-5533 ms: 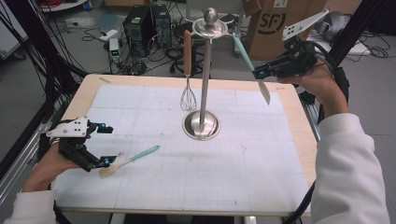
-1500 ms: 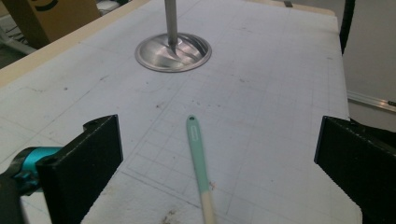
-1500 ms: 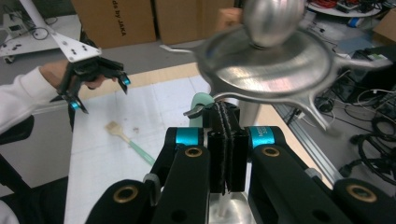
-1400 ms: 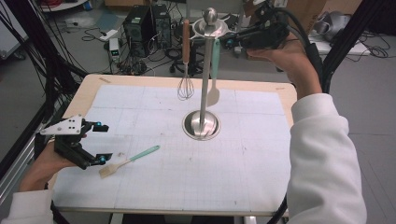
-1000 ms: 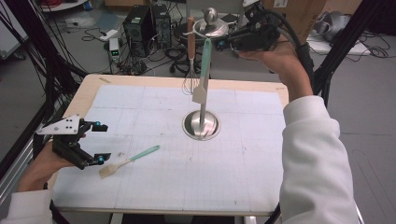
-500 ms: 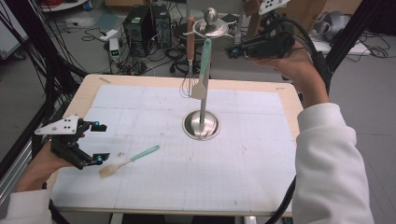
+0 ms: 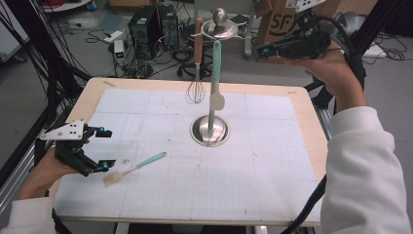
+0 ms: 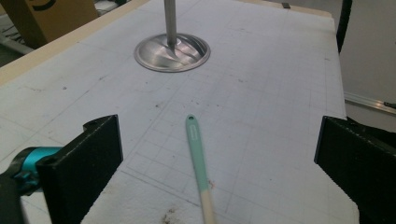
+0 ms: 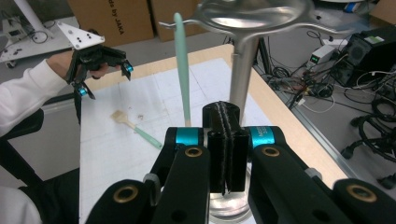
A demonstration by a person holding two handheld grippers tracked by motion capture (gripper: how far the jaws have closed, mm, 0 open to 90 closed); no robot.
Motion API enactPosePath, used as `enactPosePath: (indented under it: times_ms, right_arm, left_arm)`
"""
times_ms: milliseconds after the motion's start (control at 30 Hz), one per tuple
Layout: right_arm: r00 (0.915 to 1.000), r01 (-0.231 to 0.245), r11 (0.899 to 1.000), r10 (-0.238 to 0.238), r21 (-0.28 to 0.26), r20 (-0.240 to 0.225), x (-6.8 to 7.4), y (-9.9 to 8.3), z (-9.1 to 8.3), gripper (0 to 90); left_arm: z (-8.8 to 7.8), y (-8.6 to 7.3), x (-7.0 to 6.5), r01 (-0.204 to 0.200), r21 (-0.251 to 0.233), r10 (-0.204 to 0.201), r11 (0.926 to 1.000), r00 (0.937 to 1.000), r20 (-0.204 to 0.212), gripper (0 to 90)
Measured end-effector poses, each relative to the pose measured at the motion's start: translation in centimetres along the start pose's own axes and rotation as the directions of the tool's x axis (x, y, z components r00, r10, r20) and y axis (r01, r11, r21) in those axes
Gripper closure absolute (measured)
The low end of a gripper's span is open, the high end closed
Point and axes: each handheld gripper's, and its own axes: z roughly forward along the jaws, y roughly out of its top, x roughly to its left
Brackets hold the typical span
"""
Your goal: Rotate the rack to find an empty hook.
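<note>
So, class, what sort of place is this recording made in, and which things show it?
Most likely a lab or workshop: cables tangle across the floor beside computer boxes, cardboard cartons stand behind, and the table carries a gridded sheet.

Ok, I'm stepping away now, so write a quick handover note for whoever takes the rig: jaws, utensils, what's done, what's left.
Right gripper: jaws shut and empty, held up by the top of the stand.
Left gripper: jaws open, low over the mat, the brush lying between them, not gripped.
On the stand: the whisk and the teal spatula both hang from the top ring.
Done: whisk and spatula hung.
Left: the brush with the teal handle lies flat on the mat; probably close on it, lift it and hang it on a free hook.
</note>
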Motion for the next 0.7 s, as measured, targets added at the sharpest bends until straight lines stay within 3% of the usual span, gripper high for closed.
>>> enactPosePath:
  times_ms: [300, 700]
  right_arm:
    - [0.9999, -0.010, 1.000, 0.010, 0.001, 0.003, -1.4, 0.5, -0.6, 89.3]
    - [0.9997, 0.022, 1.000, -0.022, 0.001, 0.010, -1.9, 2.1, 0.9, 89.3]
  left_arm:
    - [0.2, -0.1, 0.1, 0.005, 0.013, -0.005, 0.9999, 1.0000, 0.000, 1.7]
    - [0.0, -0.1, 0.1, 0.005, 0.014, -0.004, 0.9999, 1.0000, -0.004, 1.7]
